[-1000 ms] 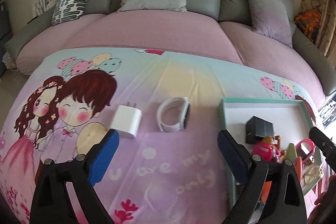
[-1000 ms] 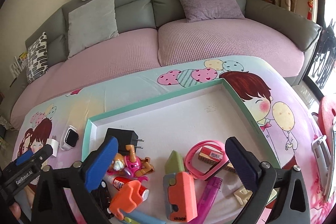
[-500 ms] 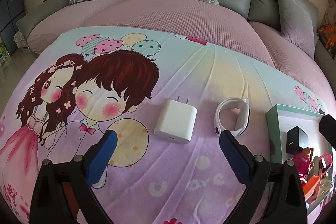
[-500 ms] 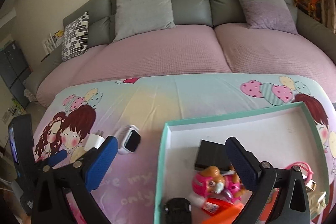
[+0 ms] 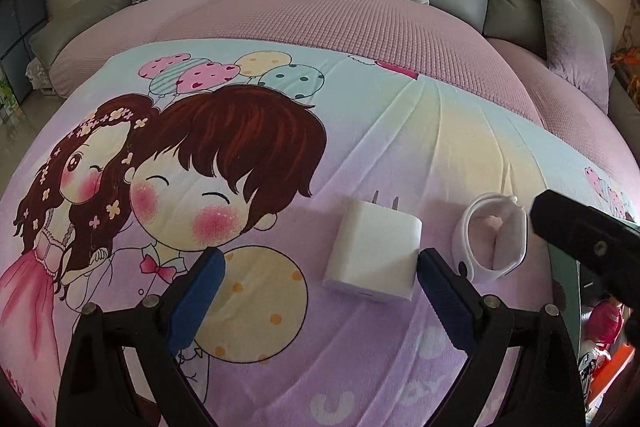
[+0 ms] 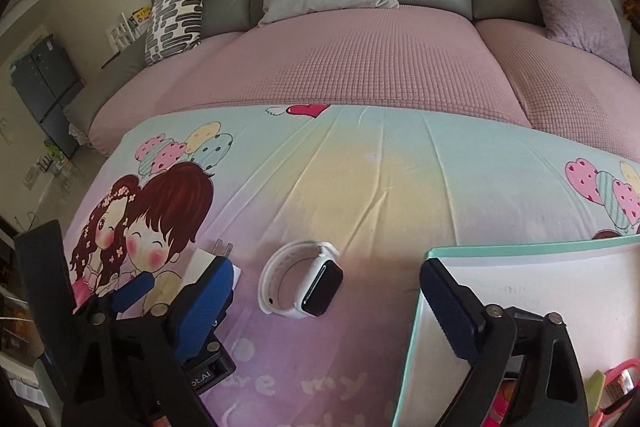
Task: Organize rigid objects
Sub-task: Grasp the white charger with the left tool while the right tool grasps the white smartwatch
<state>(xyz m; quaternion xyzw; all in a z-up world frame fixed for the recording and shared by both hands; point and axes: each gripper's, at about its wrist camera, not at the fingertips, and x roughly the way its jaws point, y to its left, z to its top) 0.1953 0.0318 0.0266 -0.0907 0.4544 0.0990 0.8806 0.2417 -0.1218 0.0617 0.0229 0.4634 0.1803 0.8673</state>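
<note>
A white plug charger (image 5: 374, 255) lies flat on the cartoon-print cloth, prongs pointing away. My left gripper (image 5: 320, 291) is open just short of it, and the charger sits nearer the right finger. A white smartwatch (image 6: 300, 279) with a black screen lies to the charger's right. My right gripper (image 6: 328, 303) hangs over it with its jaws closing. The watch lies in the gap ahead of the fingertips, and no pad touches it. In the right wrist view the charger (image 6: 202, 259) is mostly hidden behind the left finger.
A white tray with a teal rim (image 6: 520, 251) stands at the right and holds several toys and small objects at its near end. The right gripper's black body (image 5: 580, 239) crowds the watch (image 5: 492, 239) in the left wrist view. A pink and grey sofa lies beyond the cloth.
My right gripper has swung left from above the tray's contents to above the watch. My left gripper has moved left and lower, closing in on the charger.
</note>
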